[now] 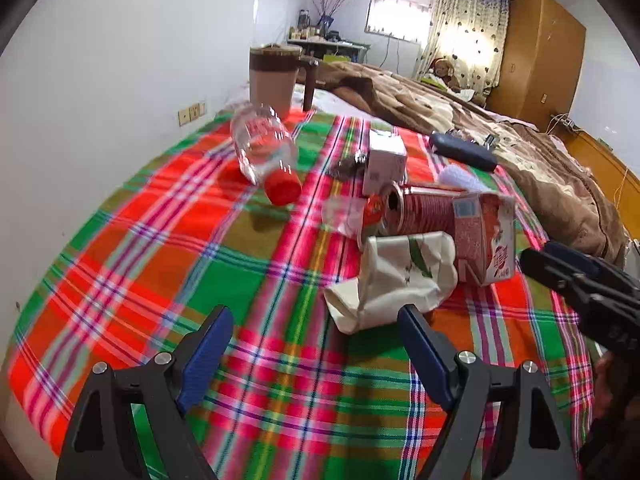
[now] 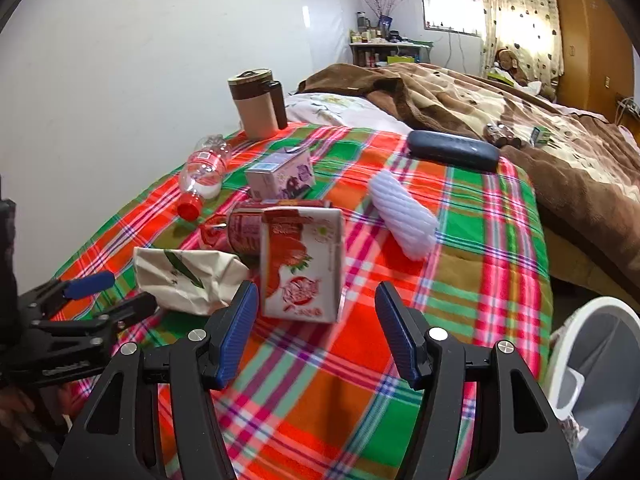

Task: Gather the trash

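Trash on plaid blanket: we see red carton w/ crumpled paper cup just left. Left gripper & right gripper both apart, empty, near side.

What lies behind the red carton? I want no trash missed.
Behind the red carton a red can lies on its side, with a purple carton further back. The carton covers the can's far end, so anything there stays unseen.

A home bedroom: bed, curtains, wooden wardrobe.
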Motion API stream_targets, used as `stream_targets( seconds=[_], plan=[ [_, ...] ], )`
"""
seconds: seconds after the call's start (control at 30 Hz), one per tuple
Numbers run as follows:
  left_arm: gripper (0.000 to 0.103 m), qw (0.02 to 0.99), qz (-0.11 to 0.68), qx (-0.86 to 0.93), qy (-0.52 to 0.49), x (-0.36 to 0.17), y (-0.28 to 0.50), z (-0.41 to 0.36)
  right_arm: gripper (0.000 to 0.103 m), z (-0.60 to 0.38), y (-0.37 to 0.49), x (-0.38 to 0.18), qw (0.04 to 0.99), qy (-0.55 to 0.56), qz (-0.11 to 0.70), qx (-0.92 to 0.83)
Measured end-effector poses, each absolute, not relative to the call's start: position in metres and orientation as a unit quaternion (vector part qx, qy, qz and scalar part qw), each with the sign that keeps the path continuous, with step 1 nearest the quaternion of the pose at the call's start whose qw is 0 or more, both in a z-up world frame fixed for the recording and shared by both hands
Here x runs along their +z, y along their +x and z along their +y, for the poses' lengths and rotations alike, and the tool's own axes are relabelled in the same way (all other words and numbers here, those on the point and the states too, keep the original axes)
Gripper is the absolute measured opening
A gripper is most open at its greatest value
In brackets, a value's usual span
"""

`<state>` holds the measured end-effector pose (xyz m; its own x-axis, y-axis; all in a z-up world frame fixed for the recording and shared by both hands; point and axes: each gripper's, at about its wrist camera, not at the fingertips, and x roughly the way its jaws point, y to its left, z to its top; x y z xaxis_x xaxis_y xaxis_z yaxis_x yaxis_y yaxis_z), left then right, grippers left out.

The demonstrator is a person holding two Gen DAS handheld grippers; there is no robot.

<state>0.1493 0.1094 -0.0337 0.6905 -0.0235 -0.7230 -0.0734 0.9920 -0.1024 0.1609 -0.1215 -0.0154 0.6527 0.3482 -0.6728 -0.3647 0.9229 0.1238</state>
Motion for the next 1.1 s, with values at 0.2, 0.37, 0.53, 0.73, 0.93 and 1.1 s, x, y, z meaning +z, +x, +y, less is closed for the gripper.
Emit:
stream_targets(
  seconds=[0.2, 0.37, 0.53, 0.73, 0.93, 1.1],
  plan=[
    [0.084, 0.922, 0.381, -0.005, -0.073, -0.023, 0.158, 0.115, 0.062, -0.117, 0.174, -0.025, 0.903, 0.013, 0.39, 0.18],
    [0.084, 0.923, 0.377, -0.014, -0.075, -0.02, 0.164, 0.116, 0.062, -0.111, 0.178, -0.029, 0.895, 0.033, 0.394, 0.204],
    [0.084, 0.921, 0.381, -0.022, -0.077, -0.024, 0.171, 0.116, 0.063, -0.107, 0.187, -0.04, 0.892, 0.029, 0.41, 0.187],
    [0.084, 0.917, 0.39, -0.03, -0.072, -0.031, 0.182, 0.112, 0.062, -0.11, 0.188, -0.04, 0.895, 0.02, 0.411, 0.172],
    [0.084, 0.91, 0.407, -0.045, -0.06, -0.04, 0.196, 0.106, 0.058, -0.121, 0.183, -0.039, 0.898, 0.031, 0.407, 0.163],
    [0.084, 0.908, 0.409, -0.059, -0.071, -0.044, 0.2, 0.103, 0.058, -0.129, 0.175, -0.037, 0.899, 0.042, 0.406, 0.158]
  ],
)
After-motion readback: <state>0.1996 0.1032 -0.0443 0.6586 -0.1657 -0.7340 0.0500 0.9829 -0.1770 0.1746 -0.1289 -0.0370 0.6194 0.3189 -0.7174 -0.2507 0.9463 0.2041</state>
